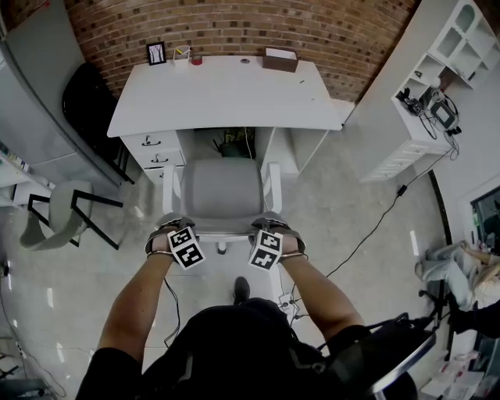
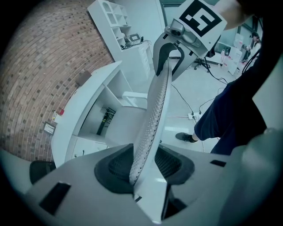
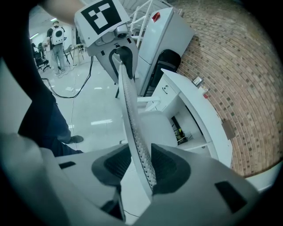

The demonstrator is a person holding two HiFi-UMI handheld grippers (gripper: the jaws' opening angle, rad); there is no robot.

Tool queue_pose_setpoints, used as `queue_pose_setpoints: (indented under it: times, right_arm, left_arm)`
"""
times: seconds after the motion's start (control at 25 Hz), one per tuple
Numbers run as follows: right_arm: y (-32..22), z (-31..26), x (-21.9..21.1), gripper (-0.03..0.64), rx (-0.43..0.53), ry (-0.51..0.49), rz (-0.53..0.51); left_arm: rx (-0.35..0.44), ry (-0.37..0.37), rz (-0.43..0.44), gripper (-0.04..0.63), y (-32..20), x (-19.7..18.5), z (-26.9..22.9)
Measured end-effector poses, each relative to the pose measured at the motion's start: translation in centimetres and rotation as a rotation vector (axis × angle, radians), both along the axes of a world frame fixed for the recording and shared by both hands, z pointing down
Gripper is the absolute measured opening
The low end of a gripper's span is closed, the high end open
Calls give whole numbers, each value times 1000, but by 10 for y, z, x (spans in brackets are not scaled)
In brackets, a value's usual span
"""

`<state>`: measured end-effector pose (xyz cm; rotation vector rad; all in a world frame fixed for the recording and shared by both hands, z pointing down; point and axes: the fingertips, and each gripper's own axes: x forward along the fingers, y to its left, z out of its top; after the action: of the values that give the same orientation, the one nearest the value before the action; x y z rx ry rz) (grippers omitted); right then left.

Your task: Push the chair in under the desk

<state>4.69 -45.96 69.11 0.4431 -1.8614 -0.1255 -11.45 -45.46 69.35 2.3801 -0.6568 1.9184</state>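
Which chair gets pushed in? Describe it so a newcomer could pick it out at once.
Find the white desk against the brick wall; squarely before its knee gap stands the grey chair with white armrests. Unlike the black chair beside the desk and the black-legged chair out on the floor, its backrest top is clamped by the left gripper and the right gripper.

We record one white bench [image 1: 226, 94] against the brick wall [image 1: 234, 23]. Along its far edge:
- framed picture [image 1: 156, 53]
- pen holder [image 1: 182, 55]
- small red item [image 1: 197, 59]
- brown box [image 1: 280, 60]

On the glossy floor [image 1: 344, 195]:
- grey chair [image 1: 222, 187]
- black cable [image 1: 375, 226]
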Motion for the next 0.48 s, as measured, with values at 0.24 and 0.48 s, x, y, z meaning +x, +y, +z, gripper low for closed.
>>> queue_pose_setpoints:
  times: [0.24, 0.48]
  right_arm:
    - [-28, -1, 10, 143, -2, -2, -34]
    - [-50, -1, 16, 141, 8, -7, -55]
  left_arm:
    - [0, -22, -28, 155, -27, 10, 1]
    - [-18, -43, -55, 156, -48, 15, 2]
